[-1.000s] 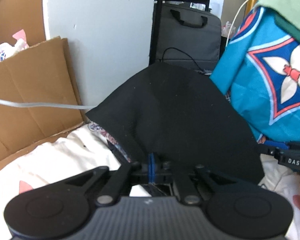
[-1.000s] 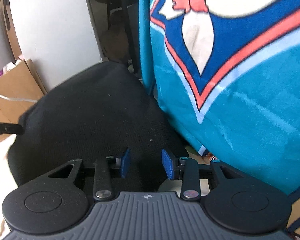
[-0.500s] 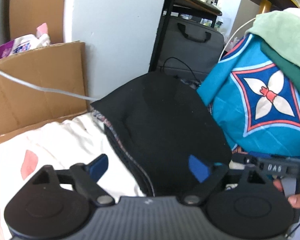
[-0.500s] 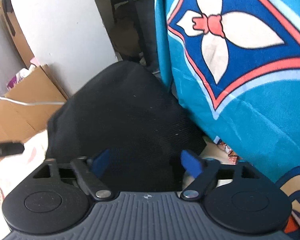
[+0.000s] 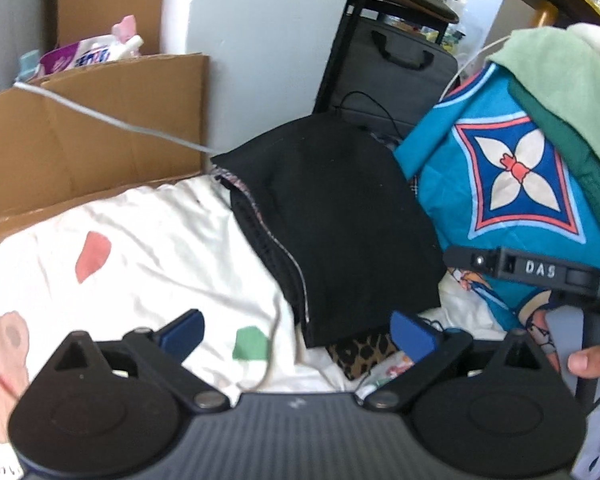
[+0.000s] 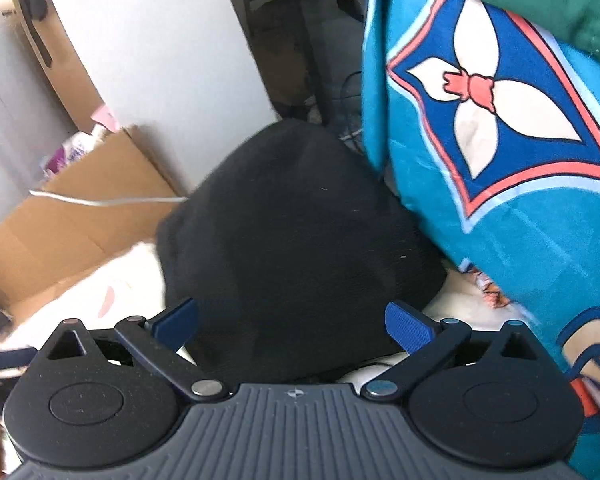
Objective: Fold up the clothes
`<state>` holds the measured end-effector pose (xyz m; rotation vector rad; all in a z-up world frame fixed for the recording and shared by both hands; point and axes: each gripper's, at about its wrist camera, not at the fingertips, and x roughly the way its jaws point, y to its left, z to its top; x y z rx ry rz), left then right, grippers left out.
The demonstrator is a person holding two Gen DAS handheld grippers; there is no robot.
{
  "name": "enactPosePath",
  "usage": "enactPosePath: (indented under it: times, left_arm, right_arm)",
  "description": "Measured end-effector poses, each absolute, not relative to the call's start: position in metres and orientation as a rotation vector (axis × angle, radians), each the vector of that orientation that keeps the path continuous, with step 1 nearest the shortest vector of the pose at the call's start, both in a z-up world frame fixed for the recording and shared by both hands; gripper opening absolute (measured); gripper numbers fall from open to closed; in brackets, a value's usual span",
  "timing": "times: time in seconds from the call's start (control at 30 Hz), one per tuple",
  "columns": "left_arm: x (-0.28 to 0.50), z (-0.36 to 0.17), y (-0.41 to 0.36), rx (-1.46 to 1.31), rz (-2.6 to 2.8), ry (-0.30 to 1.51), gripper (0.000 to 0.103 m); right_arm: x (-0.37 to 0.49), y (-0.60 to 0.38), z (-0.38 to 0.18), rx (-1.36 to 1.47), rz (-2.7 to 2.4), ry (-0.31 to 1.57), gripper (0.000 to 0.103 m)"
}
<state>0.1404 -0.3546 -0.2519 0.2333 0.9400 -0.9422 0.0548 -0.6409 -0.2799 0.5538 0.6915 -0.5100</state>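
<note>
A folded black garment (image 5: pixel 332 216) lies on a white sheet with coloured patches (image 5: pixel 148 240). It also shows in the right wrist view (image 6: pixel 296 248). My left gripper (image 5: pixel 296 332) is open and empty, just in front of the garment's near edge. My right gripper (image 6: pixel 292 320) is open and empty, its blue fingertips (image 6: pixel 410 326) on either side of the garment's near edge. The body of the right gripper shows at the right of the left wrist view (image 5: pixel 540 270).
A blue patterned cloth (image 5: pixel 512 184) with green clothes (image 5: pixel 568 92) piled on it stands right of the garment. A cardboard box (image 5: pixel 88 136) and a white wall (image 5: pixel 260 40) are behind left. A grey bag (image 5: pixel 392 76) sits behind. A leopard-print piece (image 5: pixel 360 354) lies under the garment's near corner.
My left gripper let go of the black garment and opened wide. My right gripper opened wider too. Both have drawn back and the garment now lies flat.
</note>
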Motion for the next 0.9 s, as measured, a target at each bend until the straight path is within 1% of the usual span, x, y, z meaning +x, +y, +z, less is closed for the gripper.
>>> enactPosePath:
  times: [0.2, 0.47, 0.6, 0.67, 0.8, 0.9]
  left_arm:
    - [0.138, -0.222, -0.337, 0.274, -0.873, 0.952, 0.101]
    - [0.127, -0.178, -0.281, 0.281, -0.721, 0.972, 0.102]
    - [0.128, -0.167, -0.255, 0.207, -0.639, 1.058, 0.102]
    - [0.125, -0.162, -0.242, 0.179, -0.614, 1.074, 0.102]
    - [0.124, -0.159, -0.232, 0.223, -0.599, 1.067, 0.102]
    - [0.124, -0.157, -0.227, 0.174, -0.550, 1.087, 0.102]
  right_arm:
    - [0.051, -0.628, -0.254, 0.590, -0.487, 0.690, 0.102]
    - [0.046, -0.615, -0.229, 0.592, -0.462, 0.727, 0.102]
    - [0.047, -0.604, -0.218, 0.552, -0.458, 0.734, 0.102]
    - [0.048, -0.599, -0.213, 0.533, -0.459, 0.742, 0.102]
    - [0.046, -0.586, -0.203, 0.535, -0.434, 0.765, 0.103]
    - [0.047, -0.578, -0.198, 0.528, -0.423, 0.783, 0.102]
